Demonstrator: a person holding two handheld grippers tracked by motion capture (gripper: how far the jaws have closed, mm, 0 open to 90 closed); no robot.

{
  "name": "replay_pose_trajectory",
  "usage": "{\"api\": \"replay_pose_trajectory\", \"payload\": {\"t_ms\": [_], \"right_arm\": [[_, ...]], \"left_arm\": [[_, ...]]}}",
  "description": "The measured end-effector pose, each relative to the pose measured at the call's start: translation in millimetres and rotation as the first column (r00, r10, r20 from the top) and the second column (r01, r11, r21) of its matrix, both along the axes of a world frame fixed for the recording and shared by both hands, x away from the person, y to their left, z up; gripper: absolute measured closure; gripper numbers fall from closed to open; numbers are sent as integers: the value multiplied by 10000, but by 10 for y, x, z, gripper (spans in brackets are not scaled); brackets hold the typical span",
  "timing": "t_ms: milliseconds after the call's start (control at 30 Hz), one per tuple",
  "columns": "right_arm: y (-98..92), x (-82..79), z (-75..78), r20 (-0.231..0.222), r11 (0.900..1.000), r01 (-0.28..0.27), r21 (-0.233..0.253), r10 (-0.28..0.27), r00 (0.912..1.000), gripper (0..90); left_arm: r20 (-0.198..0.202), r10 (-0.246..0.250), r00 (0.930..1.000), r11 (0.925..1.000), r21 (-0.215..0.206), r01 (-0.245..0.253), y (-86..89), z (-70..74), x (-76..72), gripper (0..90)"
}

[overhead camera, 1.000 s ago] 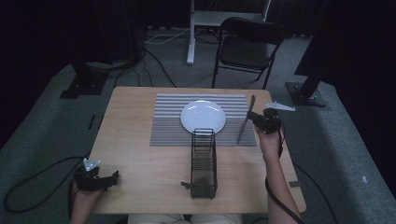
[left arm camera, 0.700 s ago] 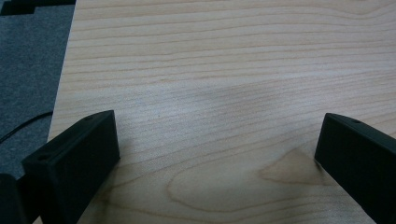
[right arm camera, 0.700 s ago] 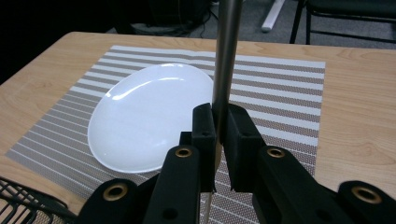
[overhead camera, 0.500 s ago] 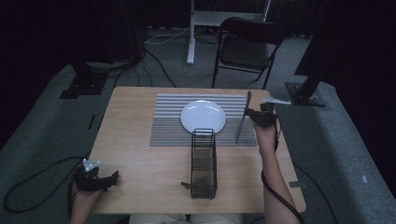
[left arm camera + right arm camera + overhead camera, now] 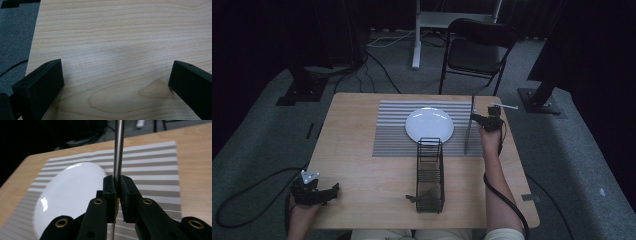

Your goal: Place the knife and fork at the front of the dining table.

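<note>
right gripper [image 5: 115, 195] clamps a thin metal rod [image 5: 118, 147] held upright, plate [image 5: 70, 195] on striped mat [image 5: 155, 162] just off its side, probably to place it there; left gripper [image 5: 112, 85] wide, idle.

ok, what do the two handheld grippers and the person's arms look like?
Both grippers are black. The left gripper has blocky jaws, a grey three-cornered plate on top and a trailing black cable. The right gripper shows brass-coloured rivets on its linkage and a black cable along the forearm. The arms are bare, with a light short sleeve.

Metal rod [image 5: 118, 147] — maybe cutlery — is cropped at both ends.
</note>
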State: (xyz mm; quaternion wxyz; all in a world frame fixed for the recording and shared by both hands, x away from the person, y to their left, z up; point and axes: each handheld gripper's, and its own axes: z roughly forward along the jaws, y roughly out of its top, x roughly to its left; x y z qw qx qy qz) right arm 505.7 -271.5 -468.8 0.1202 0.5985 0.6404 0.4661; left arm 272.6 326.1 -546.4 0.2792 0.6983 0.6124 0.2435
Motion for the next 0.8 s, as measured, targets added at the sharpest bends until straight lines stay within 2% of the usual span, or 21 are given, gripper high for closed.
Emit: {"api": "replay_pose_trajectory", "payload": {"t_ms": [100,133,200,233,267,300,333,367,433,500,633,700,733,800], "right_arm": [[-61,101,-141,-395,9972,299,679,-272,9988,836],[-75,125,-184,-496,9963,462,729,-426,9979,836],[-111,159,-276,-662,9910,598,1196,-521,9964,839],[-118,162,-310,-626,9897,711,1242,-637,9960,900],[-136,162,-335,-570,9848,719,1582,-636,9963,900],[-136,162,-335,-570,9848,719,1582,-636,9963,900],[-147,168,-362,-531,9804,768,1815,-682,9963,900],[-124,178,-385,-570,9880,844,1293,-775,9954,900],[-115,181,-407,-652,9889,910,1174,-838,9943,900],[-65,174,-479,-929,9944,791,697,-724,9930,900],[-25,127,-543,-896,9938,541,972,-454,9949,900],[10,84,-556,-840,9962,424,757,-360,9958,900],[11,67,-572,-835,9949,375,939,-297,9961,900],[10,21,-575,-656,9960,483,753,-433,9969,900]], "left_arm": [[-10,1,10000,10000,-6,-1,2,2,-1,0],[2,2,10000,10000,-32,-2,3,2,0,0],[23,3,10000,10000,-58,-3,5,1,1,0],[27,1,10000,10000,-57,-1,5,1,2,0],[15,4,10000,10000,-58,-3,4,2,3,0],[15,4,10000,10000,-58,-3,4,2,3,0],[18,-12,10000,10000,-85,12,5,2,7,0],[12,-14,10000,10000,-66,14,3,3,7,0],[8,-25,10000,10000,-68,25,2,2,6,0],[50,1,10000,9999,-134,0,5,1,2,0],[40,4,10000,9999,-114,-3,4,1,1,0],[34,5,10000,10000,-95,-5,1,0,-1,0],[36,7,10000,10000,-98,-6,1,0,-1,0],[29,13,10000,10000,-83,-13,2,1,-3,0]]}}
